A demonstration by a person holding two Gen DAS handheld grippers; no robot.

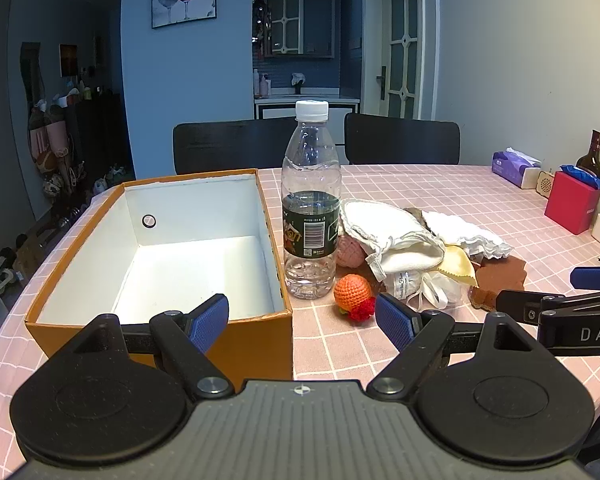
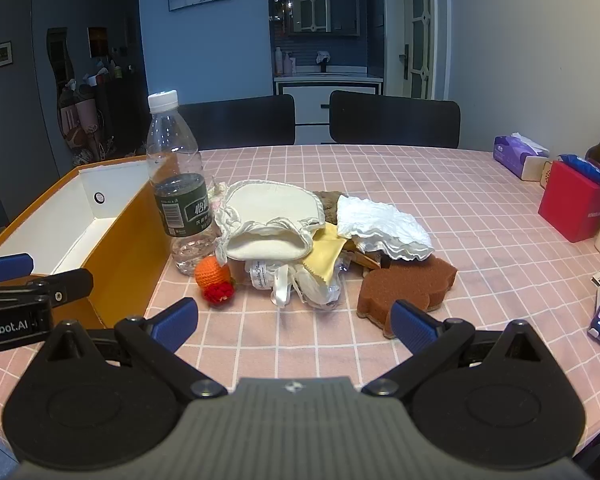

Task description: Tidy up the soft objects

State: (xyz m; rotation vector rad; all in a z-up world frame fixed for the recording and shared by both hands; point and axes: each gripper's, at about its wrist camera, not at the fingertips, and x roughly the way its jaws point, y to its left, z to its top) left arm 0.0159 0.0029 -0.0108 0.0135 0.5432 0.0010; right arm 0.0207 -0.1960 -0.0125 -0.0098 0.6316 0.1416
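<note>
Both claws hang spread and empty: the right gripper (image 2: 294,322) faces the soft pile (image 2: 300,236) just right of the water bottle (image 2: 180,184), nearest the brown sponge (image 2: 404,286); the left gripper (image 1: 302,320) faces the orange box (image 1: 160,248), left of the bottle. Items beneath the pile stay hidden.

Left wrist view: set low over the near edge of the pink checked table (image 1: 420,188), facing forward across it toward two black chairs (image 1: 402,138), with the open orange box (image 1: 160,240) close at left and the water bottle (image 1: 310,200) near centre. Right wrist view: same low height and heading, placed further right, with the pile of soft cloths (image 2: 284,220) and brown sponge (image 2: 408,284) close ahead. Shared ground: box, bottle, crocheted orange toy (image 2: 212,272), cloth pile, chairs, tissue pack (image 2: 516,156) and red box (image 2: 572,204); each view catches the other gripper at its edge.
</note>
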